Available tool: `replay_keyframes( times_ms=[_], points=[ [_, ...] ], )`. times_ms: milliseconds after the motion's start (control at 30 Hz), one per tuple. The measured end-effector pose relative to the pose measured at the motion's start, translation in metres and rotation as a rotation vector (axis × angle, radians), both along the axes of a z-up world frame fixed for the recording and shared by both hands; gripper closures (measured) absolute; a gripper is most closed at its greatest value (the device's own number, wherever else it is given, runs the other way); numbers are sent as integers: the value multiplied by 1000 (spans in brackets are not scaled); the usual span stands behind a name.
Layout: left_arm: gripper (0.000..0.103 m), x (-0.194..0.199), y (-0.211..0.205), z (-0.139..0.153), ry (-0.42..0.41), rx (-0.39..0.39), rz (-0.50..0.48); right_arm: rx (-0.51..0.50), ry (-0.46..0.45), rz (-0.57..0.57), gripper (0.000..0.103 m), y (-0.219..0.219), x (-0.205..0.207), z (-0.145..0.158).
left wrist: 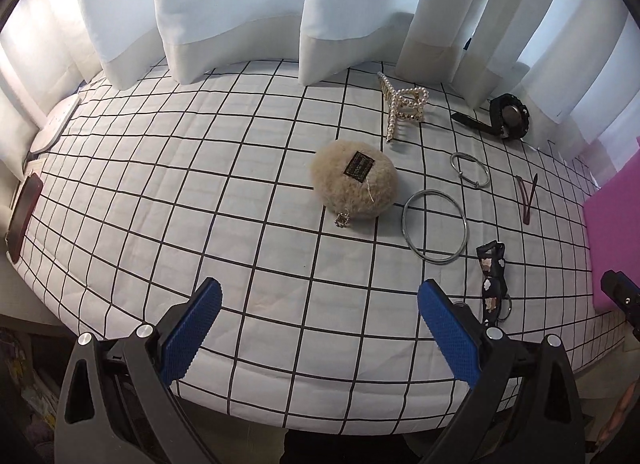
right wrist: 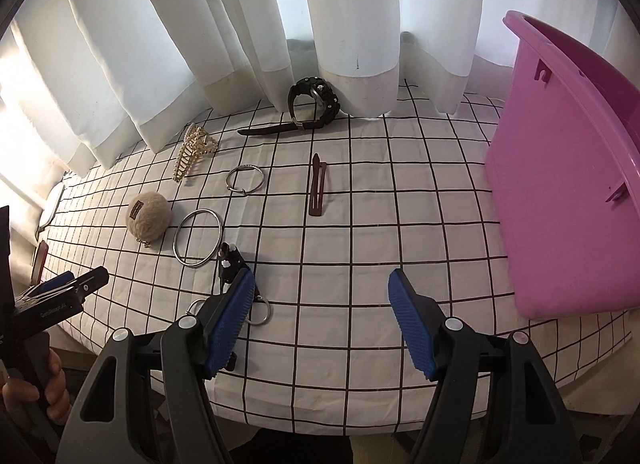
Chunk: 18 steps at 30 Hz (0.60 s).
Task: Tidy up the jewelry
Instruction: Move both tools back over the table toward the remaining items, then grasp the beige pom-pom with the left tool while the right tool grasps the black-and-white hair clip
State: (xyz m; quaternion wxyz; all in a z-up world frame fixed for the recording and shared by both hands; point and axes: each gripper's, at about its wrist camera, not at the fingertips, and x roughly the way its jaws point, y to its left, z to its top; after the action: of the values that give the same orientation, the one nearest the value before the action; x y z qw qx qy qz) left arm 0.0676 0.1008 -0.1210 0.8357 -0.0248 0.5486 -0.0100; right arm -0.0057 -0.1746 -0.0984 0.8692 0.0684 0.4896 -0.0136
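You are holding your left gripper (left wrist: 320, 338) tilted steeply downward over the near edge of the surface, its blue pads (left wrist: 192, 330) standing wide apart with nothing between them. Your right gripper (right wrist: 322, 322) is angling down over the same near edge, toward the right end, its jaws likewise spread and gripping nothing. In the right wrist view, your left hand (right wrist: 34, 388) is showing at the lower left corner, fingers wrapped around the left gripper's handle.
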Motion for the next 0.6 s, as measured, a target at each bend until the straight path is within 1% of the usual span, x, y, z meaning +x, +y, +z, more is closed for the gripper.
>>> replay_keyframes(
  times_ms=[100, 200, 333, 400, 500, 600],
  points=[
    [6, 1, -1, -7, 0, -2, 13, -7, 0, 18, 36, 5, 5, -9],
    [6, 5, -2, -15, 1, 3, 24, 0, 1, 11, 36, 4, 14, -20],
    [6, 16, -4, -25, -12, 12, 29, 5, -5, -3, 36, 0, 31, -33],
    [6, 23, -4, -32, -16, 11, 32, 26, -8, 1, 36, -1, 38, -39],
    [6, 33, -4, -40, -22, -3, 45, 48, -13, 0, 36, 3, 37, -45],
    [6, 39, -4, -49, -28, -11, 45, 72, -14, 38, 36, 18, 29, -53]
  ],
)
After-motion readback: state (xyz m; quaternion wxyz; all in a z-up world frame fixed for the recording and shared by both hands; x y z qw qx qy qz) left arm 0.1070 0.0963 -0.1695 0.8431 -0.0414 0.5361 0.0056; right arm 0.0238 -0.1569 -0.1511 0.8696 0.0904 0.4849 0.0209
